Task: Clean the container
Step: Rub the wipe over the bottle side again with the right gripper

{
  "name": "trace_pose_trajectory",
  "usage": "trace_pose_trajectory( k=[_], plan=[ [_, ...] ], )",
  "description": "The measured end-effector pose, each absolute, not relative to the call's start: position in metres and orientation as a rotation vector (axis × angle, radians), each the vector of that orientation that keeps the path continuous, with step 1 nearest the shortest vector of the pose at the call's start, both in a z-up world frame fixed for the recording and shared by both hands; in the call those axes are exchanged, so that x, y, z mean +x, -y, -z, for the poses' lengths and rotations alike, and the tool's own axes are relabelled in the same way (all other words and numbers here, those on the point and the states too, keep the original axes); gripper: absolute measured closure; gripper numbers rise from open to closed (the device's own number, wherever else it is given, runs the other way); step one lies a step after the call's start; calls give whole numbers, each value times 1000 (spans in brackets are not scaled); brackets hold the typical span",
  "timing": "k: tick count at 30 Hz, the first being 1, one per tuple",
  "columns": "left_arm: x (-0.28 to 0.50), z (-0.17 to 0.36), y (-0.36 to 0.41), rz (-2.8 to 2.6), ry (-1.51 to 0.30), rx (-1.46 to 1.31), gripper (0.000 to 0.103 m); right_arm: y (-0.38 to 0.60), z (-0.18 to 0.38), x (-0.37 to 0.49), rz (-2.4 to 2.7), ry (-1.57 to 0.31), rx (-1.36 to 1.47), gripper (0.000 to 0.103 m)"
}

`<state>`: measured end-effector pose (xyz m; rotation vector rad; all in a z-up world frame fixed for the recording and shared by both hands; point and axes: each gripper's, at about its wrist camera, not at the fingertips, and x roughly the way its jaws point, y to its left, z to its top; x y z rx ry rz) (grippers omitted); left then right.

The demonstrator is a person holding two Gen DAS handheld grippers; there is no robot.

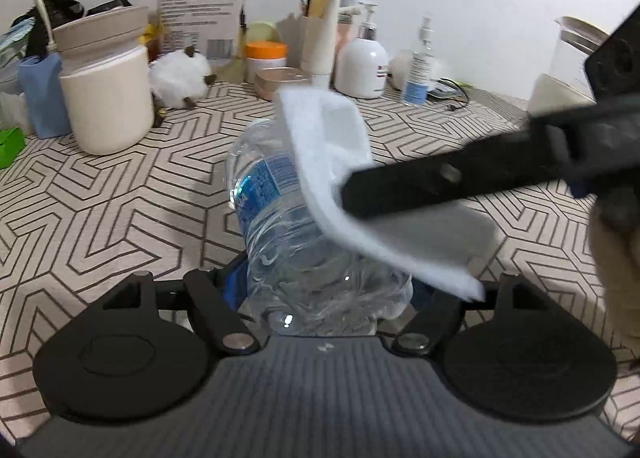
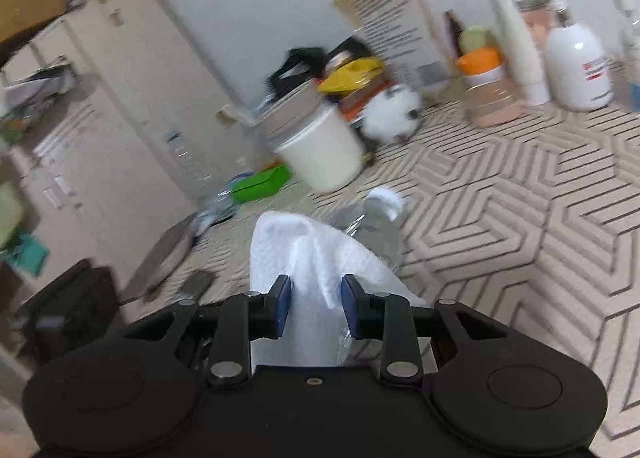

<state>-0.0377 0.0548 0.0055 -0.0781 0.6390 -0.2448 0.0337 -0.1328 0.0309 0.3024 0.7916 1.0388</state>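
Two grippers work over a table covered in a geometric-patterned cloth [image 1: 100, 197], its far edge crowded with jars, pump bottles and a printed pouch. Largest of the task's things is the clear plastic water bottle [image 1: 288, 225], lying tilted with its base toward the left gripper [image 1: 320, 298], whose jaws are clamped on its lower body; the capped neck points away. Draped over the bottle's upper side is a white cloth [image 2: 316, 258], pinched between the blue pads [image 2: 282, 306] of the right gripper [image 2: 314, 306], which reaches in from the right in the left wrist view. Judging by this, wiping is under way: the cloth covers the label side, while the neck, cap and underside look untouched. Whether any dirt has come off cannot be told.
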Motion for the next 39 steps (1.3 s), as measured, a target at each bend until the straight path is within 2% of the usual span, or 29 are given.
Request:
trace_pose_trajectory(
  k=[8, 17, 21, 26, 29, 33, 37, 39],
  plan=[
    [-39, -5, -55, 239, -638, -74, 30, 132, -31, 33, -1050, -781, 272, 69],
    [-40, -6, -53, 238, -639, -77, 30, 143, -12, 57, -927, -862, 339, 69],
    [-40, -5, -53, 237, -638, -77, 31, 136, -18, 47, -903, -825, 248, 69],
    [-39, -5, -54, 238, -637, -79, 31, 129, -18, 40, -873, -814, 150, 75],
    [-39, -5, -53, 238, -636, -79, 31, 124, -12, 41, -865, -843, 120, 75],
    [-39, -5, -54, 242, -634, -90, 30, 130, -20, 38, -900, -824, 164, 80],
    [-39, -4, -52, 242, -635, -78, 30, 136, -32, 32, -1069, -796, 301, 78],
    [-40, -4, -54, 244, -634, -87, 30, 130, -35, 23, -1085, -760, 265, 75]
  ],
)
